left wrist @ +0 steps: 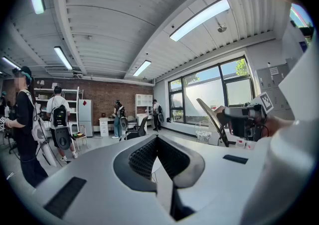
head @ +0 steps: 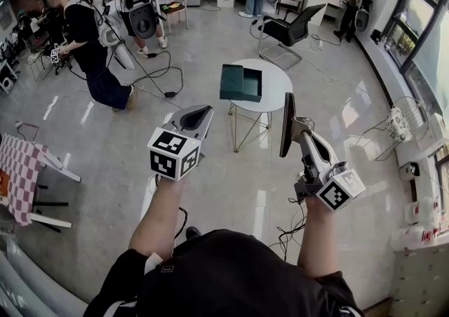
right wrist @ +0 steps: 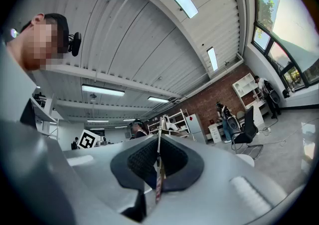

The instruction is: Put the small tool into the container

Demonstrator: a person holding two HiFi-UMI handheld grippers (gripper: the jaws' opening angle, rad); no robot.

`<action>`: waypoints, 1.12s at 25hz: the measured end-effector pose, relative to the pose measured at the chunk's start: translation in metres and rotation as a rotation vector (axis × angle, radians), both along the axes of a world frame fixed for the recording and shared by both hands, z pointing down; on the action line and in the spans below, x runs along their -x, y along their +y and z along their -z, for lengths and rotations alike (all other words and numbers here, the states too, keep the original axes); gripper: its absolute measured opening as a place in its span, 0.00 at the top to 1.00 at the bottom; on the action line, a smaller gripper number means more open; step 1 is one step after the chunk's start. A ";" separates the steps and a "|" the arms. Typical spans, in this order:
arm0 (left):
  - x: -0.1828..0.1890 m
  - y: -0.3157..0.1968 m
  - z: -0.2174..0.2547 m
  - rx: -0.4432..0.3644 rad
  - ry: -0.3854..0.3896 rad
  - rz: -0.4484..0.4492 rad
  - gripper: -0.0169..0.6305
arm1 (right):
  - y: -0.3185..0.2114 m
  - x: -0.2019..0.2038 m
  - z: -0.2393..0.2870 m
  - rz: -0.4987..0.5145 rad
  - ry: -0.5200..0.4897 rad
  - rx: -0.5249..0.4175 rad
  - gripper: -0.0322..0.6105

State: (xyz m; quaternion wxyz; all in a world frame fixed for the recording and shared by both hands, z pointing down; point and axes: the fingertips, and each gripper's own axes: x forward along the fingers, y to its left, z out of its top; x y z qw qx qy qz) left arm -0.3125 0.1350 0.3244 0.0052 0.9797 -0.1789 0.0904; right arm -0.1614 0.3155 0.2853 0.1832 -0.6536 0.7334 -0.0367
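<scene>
While our right hand-held gripper is clamped on the small tool, a thin flat strip, our left hand-held gripper has its jaws together on nothing. Farther off, the teal container sits on the round white bench.

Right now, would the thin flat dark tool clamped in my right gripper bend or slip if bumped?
Probably stiff: the thin flat dark tool juts straight both ways from the right gripper without sagging. Edge-on it looks very thin, so it could pivot between the jaws.
</scene>
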 end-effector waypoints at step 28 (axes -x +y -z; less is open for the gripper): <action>-0.120 0.101 -0.027 0.051 -0.026 -0.117 0.96 | 0.124 -0.107 -0.038 -0.096 -0.093 0.025 0.92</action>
